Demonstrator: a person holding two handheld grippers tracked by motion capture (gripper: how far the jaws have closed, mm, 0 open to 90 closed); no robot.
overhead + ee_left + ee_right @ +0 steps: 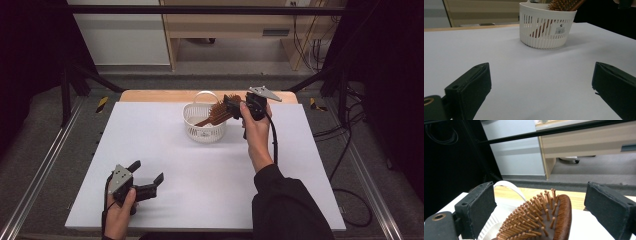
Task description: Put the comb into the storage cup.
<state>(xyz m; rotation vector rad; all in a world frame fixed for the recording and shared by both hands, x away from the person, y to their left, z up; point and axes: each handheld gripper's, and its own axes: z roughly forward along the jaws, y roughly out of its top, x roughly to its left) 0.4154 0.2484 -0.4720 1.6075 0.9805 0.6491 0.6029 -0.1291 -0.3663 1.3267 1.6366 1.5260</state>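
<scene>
I judge the drop just made: my right claw stands wide, gripping nothing, the wooden hairbrush between its jaws but untouched, propped handle-down in the white basket mid-bench. Next, draw back clear of the bristles. My left claw rests open and empty near the bench's front edge. The basket wall hides the brush's handle tip.

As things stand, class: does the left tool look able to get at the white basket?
Probably yes: the left tool stands open, facing the white basket, with bare table between them; it would need a long reach forward.
</scene>
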